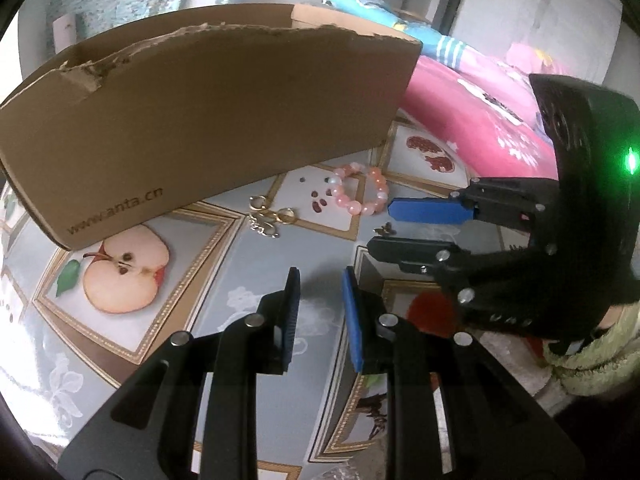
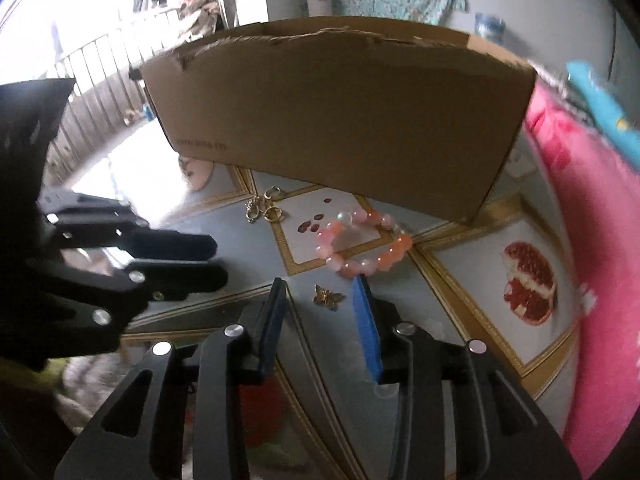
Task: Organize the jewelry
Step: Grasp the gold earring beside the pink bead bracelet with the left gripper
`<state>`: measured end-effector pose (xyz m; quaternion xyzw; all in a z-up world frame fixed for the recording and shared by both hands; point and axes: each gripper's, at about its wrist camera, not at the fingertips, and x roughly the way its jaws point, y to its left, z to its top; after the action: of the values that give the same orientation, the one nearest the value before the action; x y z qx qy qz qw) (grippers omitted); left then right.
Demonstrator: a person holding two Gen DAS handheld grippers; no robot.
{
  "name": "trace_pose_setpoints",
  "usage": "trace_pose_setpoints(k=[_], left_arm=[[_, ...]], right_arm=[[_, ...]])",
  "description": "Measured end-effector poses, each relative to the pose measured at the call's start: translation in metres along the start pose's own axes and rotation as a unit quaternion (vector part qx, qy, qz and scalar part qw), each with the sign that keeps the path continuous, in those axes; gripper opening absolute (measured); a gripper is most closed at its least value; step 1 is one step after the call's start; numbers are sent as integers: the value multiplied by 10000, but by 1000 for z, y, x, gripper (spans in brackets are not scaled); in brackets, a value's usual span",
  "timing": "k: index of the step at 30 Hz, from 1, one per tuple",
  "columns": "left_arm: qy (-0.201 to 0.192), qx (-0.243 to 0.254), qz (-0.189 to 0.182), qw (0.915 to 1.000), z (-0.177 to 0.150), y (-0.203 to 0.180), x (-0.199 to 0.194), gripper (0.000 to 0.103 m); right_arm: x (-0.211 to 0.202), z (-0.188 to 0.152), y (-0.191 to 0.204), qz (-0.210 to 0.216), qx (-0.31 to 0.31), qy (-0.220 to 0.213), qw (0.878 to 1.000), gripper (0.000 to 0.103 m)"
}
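A pink bead bracelet (image 1: 359,194) (image 2: 362,246) lies on the fruit-print tablecloth just in front of a brown cardboard box (image 1: 208,120) (image 2: 340,120). Gold rings and a small chain (image 1: 269,218) (image 2: 264,208) lie left of it. A small bronze butterfly piece (image 2: 328,298) (image 1: 386,230) rests on the cloth between the tips of my right gripper (image 2: 320,286) (image 1: 381,227), which stands open; its blue pads do not touch the piece. My left gripper (image 1: 320,280) (image 2: 220,260) hovers to the left with a narrow gap and nothing in it.
The tall box wall blocks the far side; its inside is hidden. Pink and blue bedding (image 1: 480,120) (image 2: 592,240) bounds the right. The tablecloth (image 1: 224,264) shows apple and pomegranate prints. A green sleeve (image 1: 592,360) is behind the right gripper.
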<state>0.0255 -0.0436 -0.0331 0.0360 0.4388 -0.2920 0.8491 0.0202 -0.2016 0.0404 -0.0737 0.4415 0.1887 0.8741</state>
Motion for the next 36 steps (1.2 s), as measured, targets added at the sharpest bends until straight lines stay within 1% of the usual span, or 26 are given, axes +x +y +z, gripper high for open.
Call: trace_pose_setpoints(k=[6, 7, 11, 17, 22, 29, 32, 36], left_arm=[[-25, -33, -60, 10000, -2, 2, 0, 20], [-33, -29, -65, 10000, -2, 2, 0, 20], [-55, -60, -62, 9999, -3, 4, -2, 20], [-92, -104, -22, 9999, -2, 7, -4, 20], [-141, -126, 57, 9998, 0, 8, -5, 20], [-230, -106, 416, 9988, 14, 15, -1, 20], [-172, -73, 550, 9983, 18, 19, 5, 20], [-80, 8, 539, 9985, 21, 18, 11, 19]], right_arm=[[2, 2, -6, 29, 211, 46, 9998, 14], [2, 2, -8, 43, 246, 49, 9997, 12], [0, -2, -11, 38, 278, 23, 9996, 13], [-2, -5, -15, 140, 376, 4, 9992, 12], [-12, -3, -18, 223, 420, -161, 9987, 12], [-12, -4, -22, 378, 559, -219, 9975, 13], [-12, -5, -24, 423, 600, -224, 9970, 13], [-11, -6, -27, 485, 650, -220, 9965, 13]])
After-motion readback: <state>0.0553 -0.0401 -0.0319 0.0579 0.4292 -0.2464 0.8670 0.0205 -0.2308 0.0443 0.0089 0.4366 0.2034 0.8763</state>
